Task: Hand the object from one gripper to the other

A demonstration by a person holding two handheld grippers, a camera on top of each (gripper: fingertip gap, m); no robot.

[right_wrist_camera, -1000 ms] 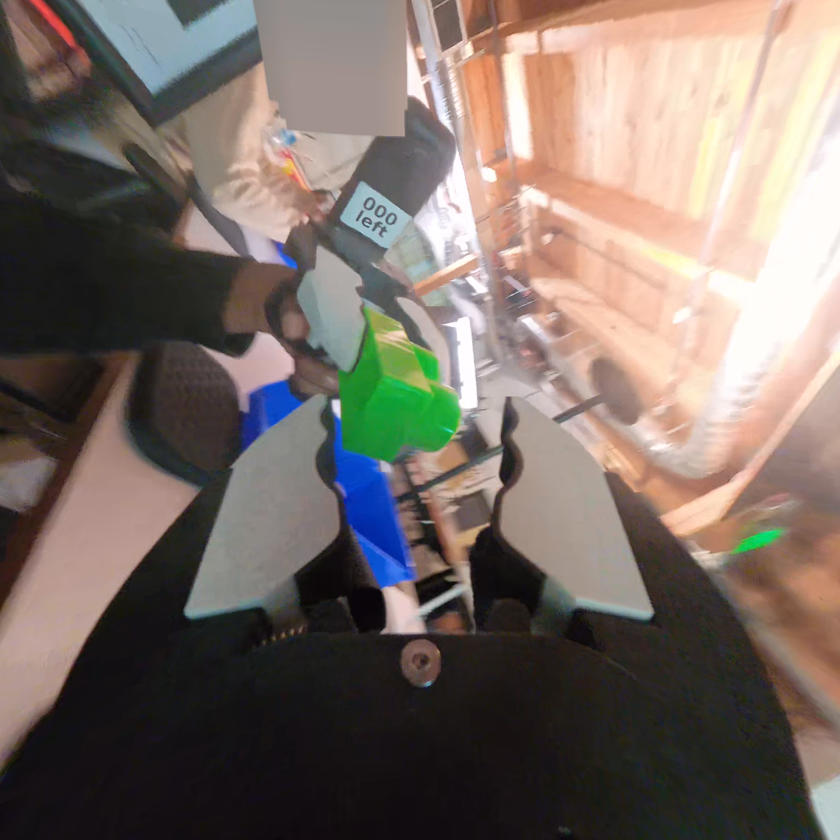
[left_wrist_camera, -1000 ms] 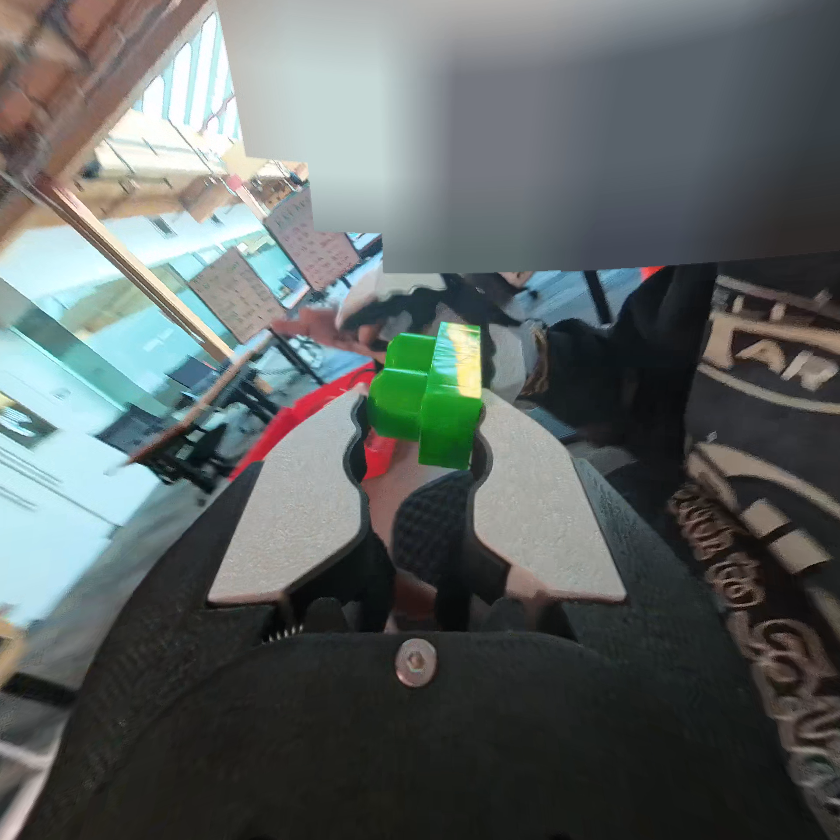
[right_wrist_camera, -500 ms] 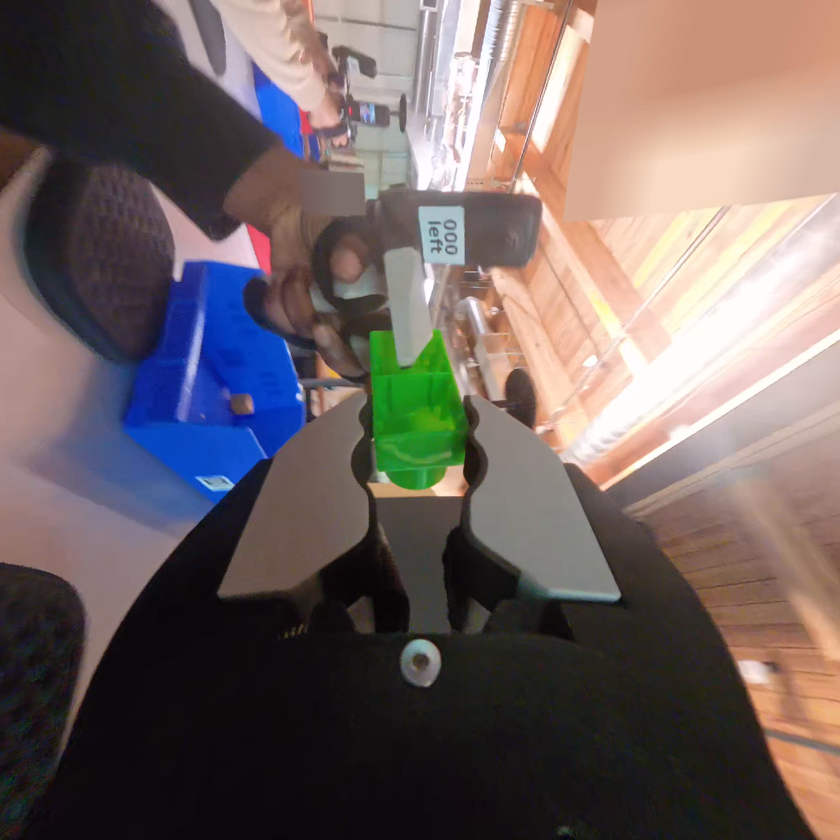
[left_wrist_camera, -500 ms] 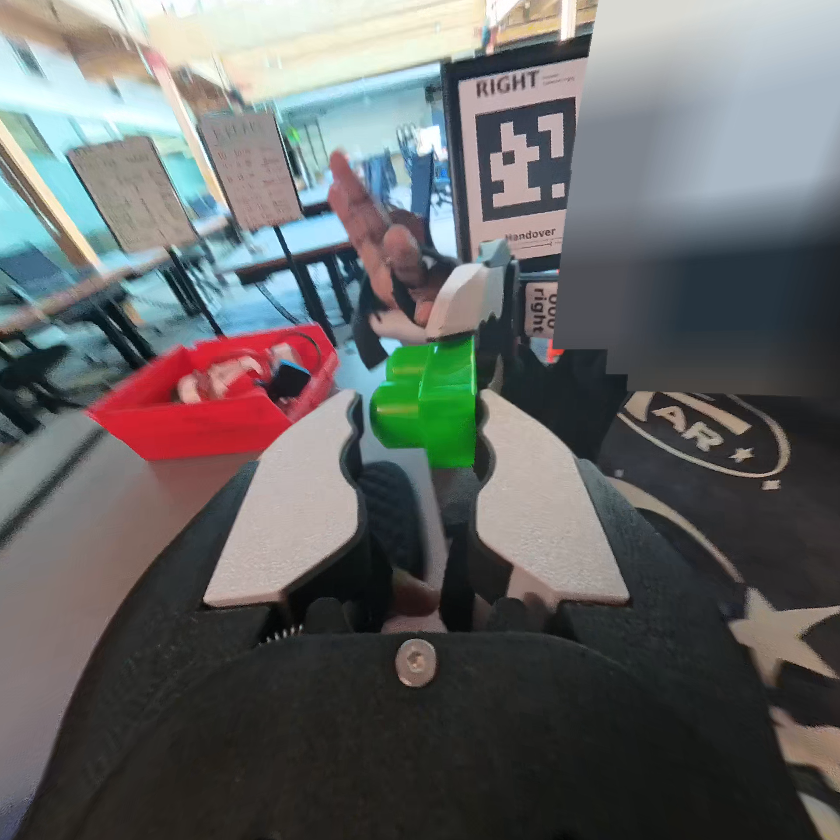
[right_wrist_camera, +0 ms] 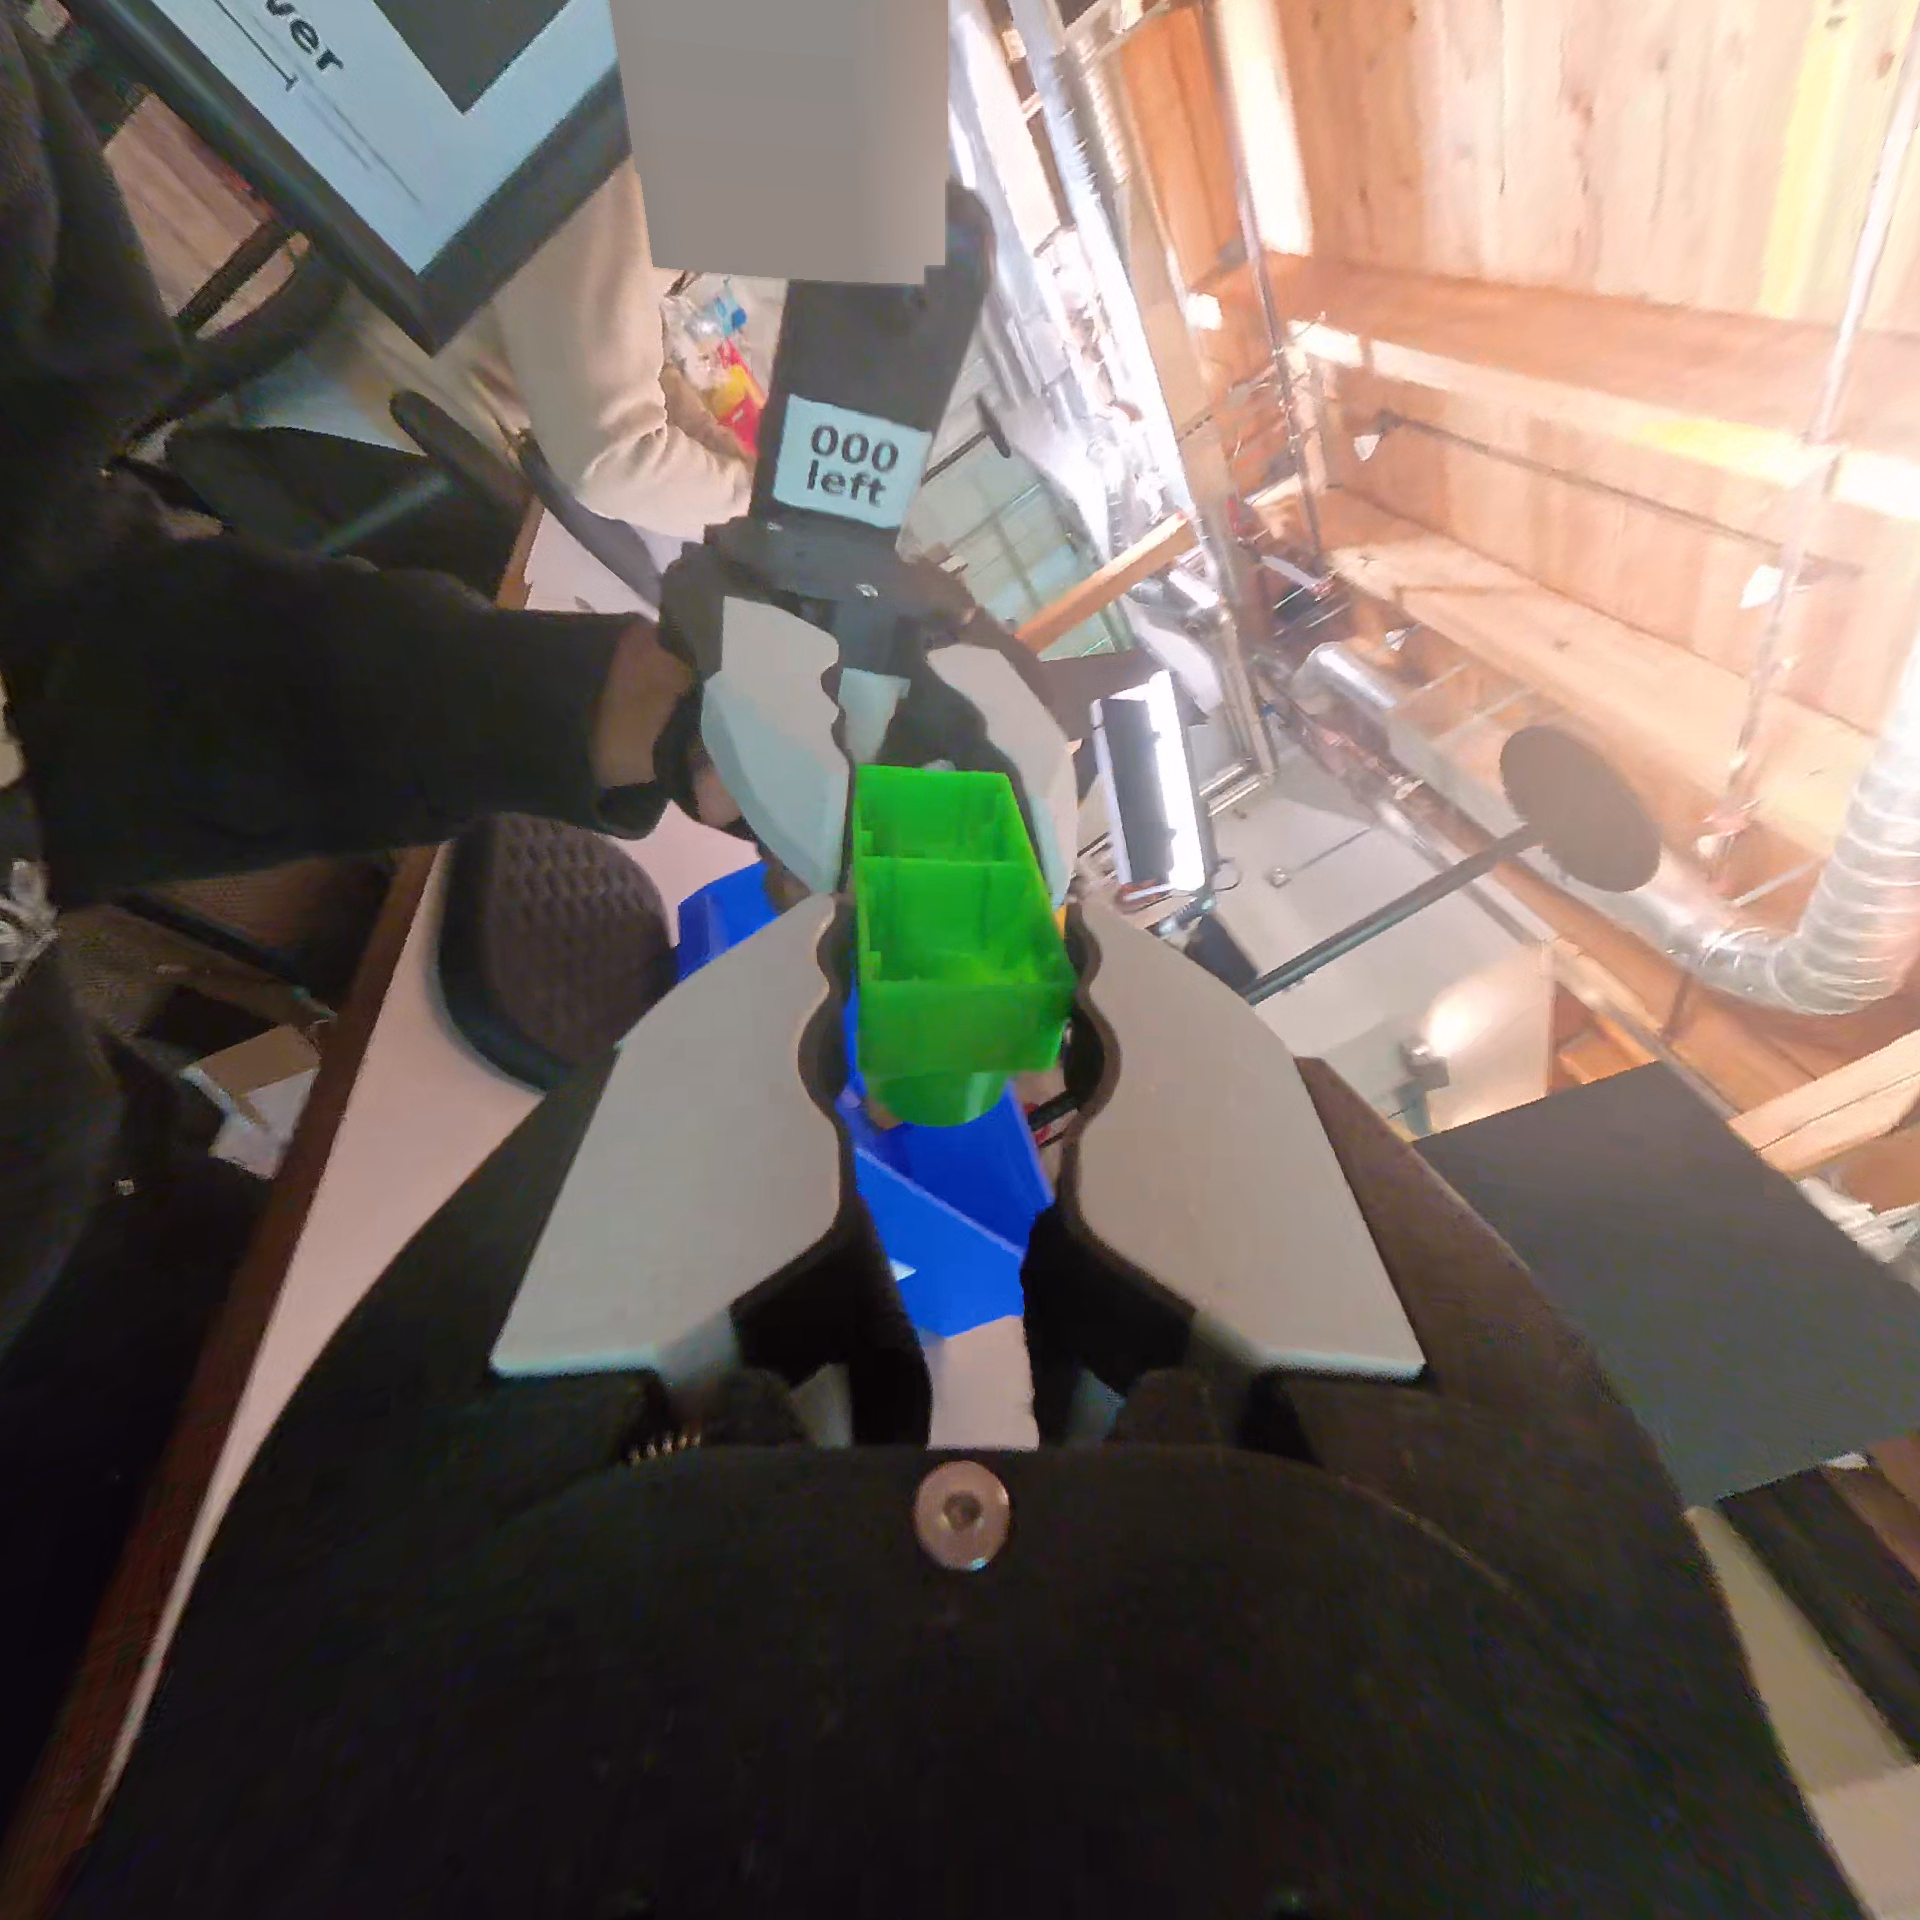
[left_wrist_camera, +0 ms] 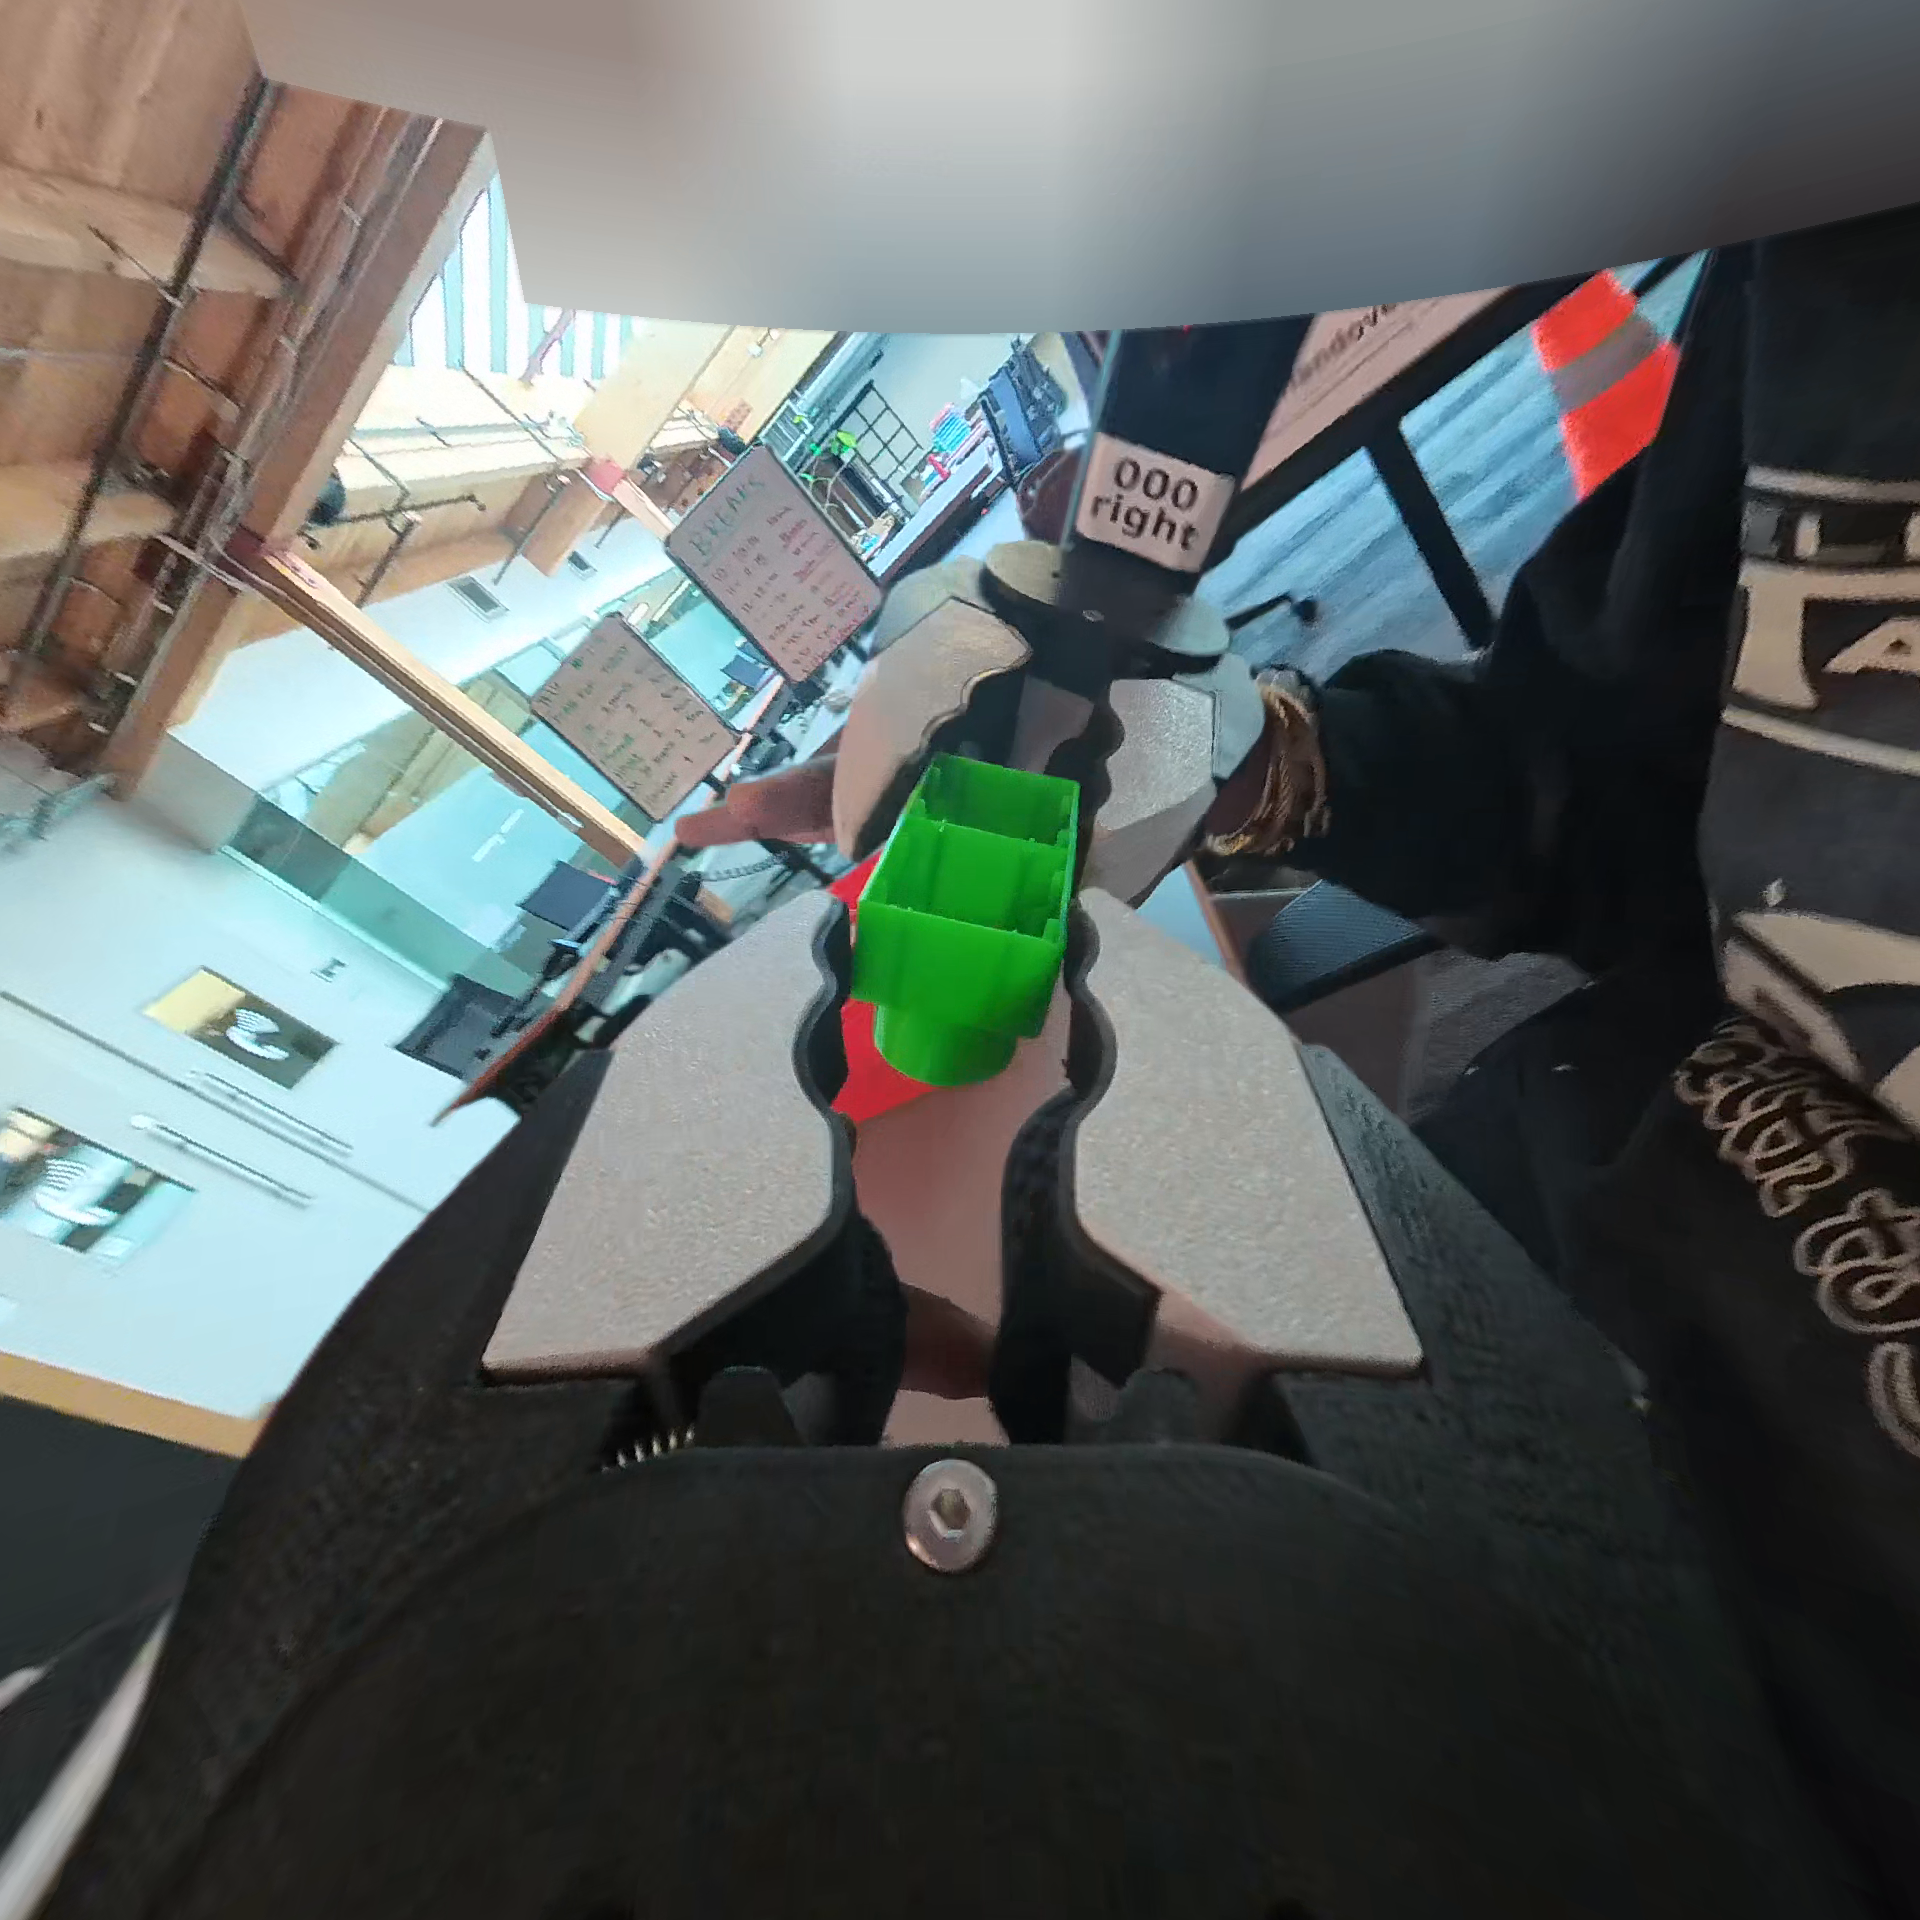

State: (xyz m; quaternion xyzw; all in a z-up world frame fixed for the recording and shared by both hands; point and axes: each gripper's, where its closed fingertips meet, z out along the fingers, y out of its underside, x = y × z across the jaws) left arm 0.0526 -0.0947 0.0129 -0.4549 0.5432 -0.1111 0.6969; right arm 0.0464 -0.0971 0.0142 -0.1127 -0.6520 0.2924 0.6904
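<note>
Now that my right gripper [right_wrist_camera: 961,935] has closed from 6 o'clock onto the green block [right_wrist_camera: 951,925], which my left gripper [left_wrist_camera: 961,925] still clamps, both hold it midair, so release comes next.

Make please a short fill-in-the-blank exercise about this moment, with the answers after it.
1. The block between the gripper fingers has the colour ____.
2. In the right wrist view, the bin under the block is ____.
3. The number of grippers that touch the block now is ____.

Answers: green; blue; two
</note>
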